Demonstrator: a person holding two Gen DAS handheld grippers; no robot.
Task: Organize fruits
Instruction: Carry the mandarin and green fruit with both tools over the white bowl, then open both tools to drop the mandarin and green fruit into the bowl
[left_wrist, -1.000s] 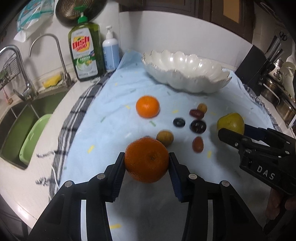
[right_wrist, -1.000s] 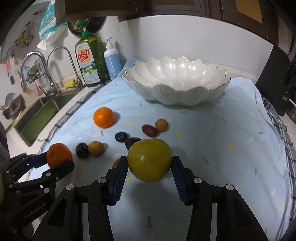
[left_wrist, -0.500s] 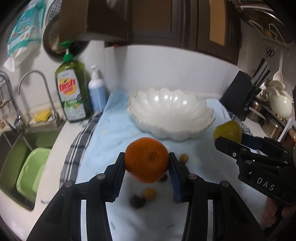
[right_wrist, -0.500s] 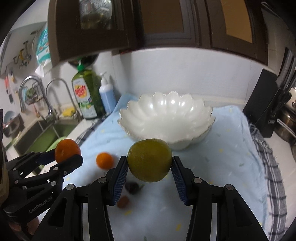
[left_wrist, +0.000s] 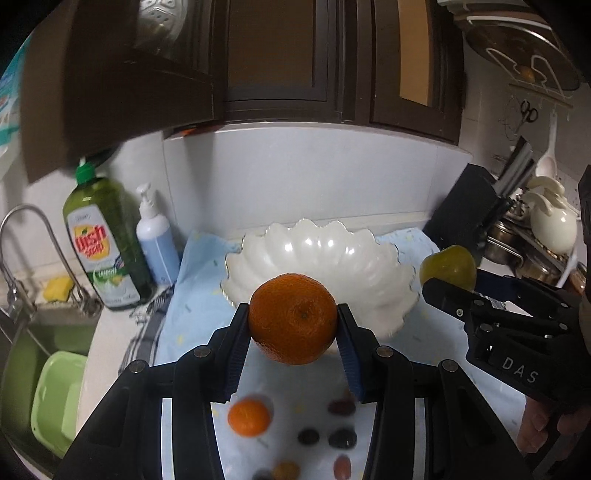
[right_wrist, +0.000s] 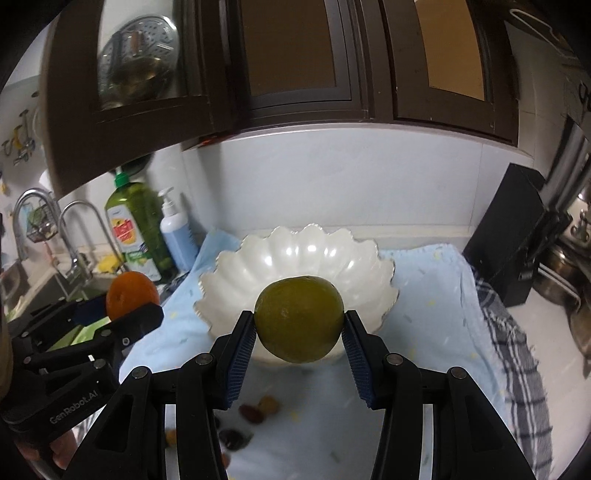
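My left tool (left_wrist: 293, 334) gripped a large orange (left_wrist: 293, 317) between its blue pads (left_wrist: 350, 360), at the centre of the left wrist view and raised above the cloth. My right tool (right_wrist: 298, 341) gripped a yellow-green citrus (right_wrist: 299, 318) in the same manner, at the centre of the right wrist view. Each tool appeared in the other's view: the right tool with its citrus at the right edge of the left wrist view, the left tool with its orange at the left edge of the right wrist view.

Directly behind both held fruits in frame stood a white scalloped bowl (left_wrist: 321, 254), resting on a light blue cloth (left_wrist: 199, 314) that covered the counter. Low in the left wrist view, a smaller orange (left_wrist: 248, 418) lay on the cloth at lower left of centre, and several small dark and reddish fruits (left_wrist: 341, 439) lay scattered near it, blurred. A checked towel (right_wrist: 513, 354) showed beneath the cloth's right border in the right wrist view.

At the left of the left wrist view stood a green dish soap bottle (left_wrist: 101, 243) and, just beside it, a blue pump bottle (left_wrist: 157, 243). Further left were a faucet (left_wrist: 40, 240) and a sink (left_wrist: 22, 354) holding a green basin (left_wrist: 55, 398). Dark cabinets (left_wrist: 277, 59) filled the upper frame.
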